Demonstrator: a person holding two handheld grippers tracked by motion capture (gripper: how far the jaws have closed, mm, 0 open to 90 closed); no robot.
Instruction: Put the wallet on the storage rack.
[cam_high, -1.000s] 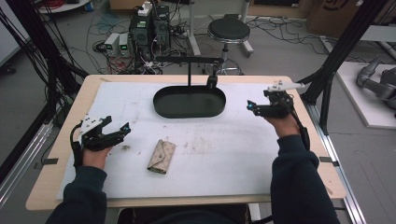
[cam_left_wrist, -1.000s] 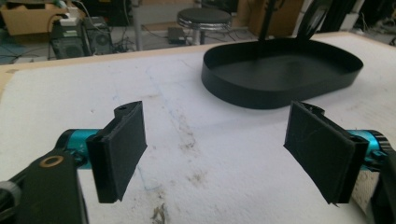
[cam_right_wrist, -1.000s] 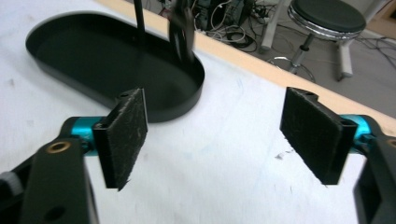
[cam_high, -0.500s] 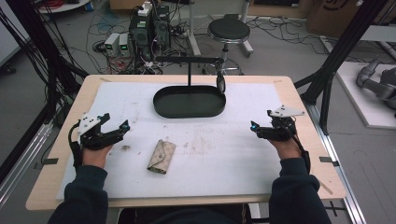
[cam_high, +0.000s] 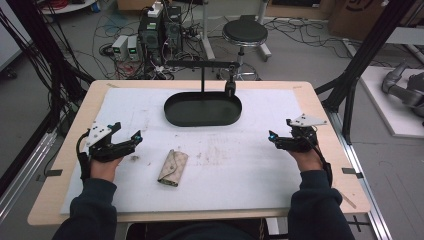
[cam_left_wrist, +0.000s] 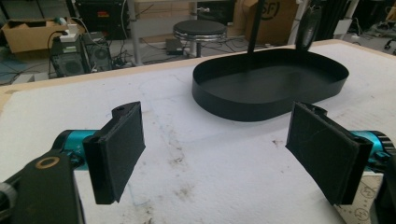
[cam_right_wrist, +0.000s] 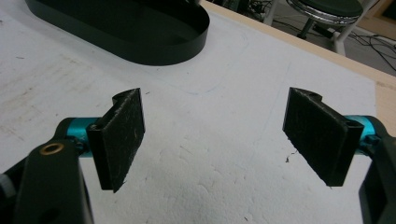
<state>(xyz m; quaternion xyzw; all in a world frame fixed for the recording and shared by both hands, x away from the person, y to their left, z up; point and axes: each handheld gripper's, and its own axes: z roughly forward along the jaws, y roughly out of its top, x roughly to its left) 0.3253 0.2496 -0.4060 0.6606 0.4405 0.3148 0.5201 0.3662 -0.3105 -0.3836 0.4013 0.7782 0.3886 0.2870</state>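
A black oval tray (cam_high: 202, 116) with an upright stand and hanging arm (cam_high: 202, 64) sits at the back middle of the white mat. A small beige wallet (cam_high: 173, 167) lies flat on the mat toward the front left. My left gripper (cam_high: 129, 141) rests open at the left, a short way left of the wallet; in its own view the jaws stand wide apart with the tray (cam_left_wrist: 271, 93) ahead. Held low at the right side of the mat, my right gripper (cam_high: 274, 138) is open and empty, with the tray (cam_right_wrist: 140, 37) at upper left in its view.
The wooden table (cam_high: 320, 105) edges frame the white mat (cam_high: 240, 170). Beyond the far edge stand a round stool (cam_high: 245, 34), computer boxes (cam_high: 160, 30) and many floor cables. Black frame posts (cam_high: 365, 60) rise at the right.
My right gripper has drawn back from near the tray's right end toward the front right of the mat and lowered. The left gripper and wallet have stayed put.
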